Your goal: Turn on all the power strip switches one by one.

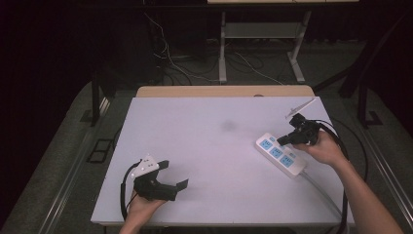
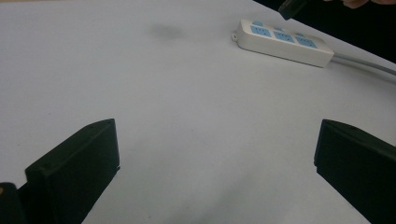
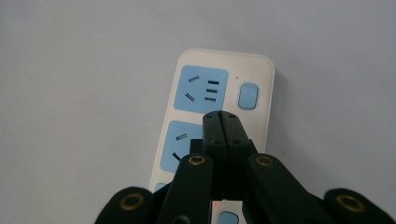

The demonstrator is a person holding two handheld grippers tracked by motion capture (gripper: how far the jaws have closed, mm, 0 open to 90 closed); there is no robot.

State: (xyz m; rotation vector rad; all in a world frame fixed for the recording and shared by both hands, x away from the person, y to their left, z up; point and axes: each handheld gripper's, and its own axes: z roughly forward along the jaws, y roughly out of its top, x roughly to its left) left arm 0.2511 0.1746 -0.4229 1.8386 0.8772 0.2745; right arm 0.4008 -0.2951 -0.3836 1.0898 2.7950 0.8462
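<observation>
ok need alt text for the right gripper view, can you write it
The right gripper, its two black jaws shut together with nothing between them, points down over a white plastic power strip with blue sockets lying on a plain white table. A small blue switch button sits beside the strip's end socket.

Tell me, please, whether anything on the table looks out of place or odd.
Only a faint dark smudge on the white table, left of the power strip; the strip lies diagonally but looks intact.
</observation>
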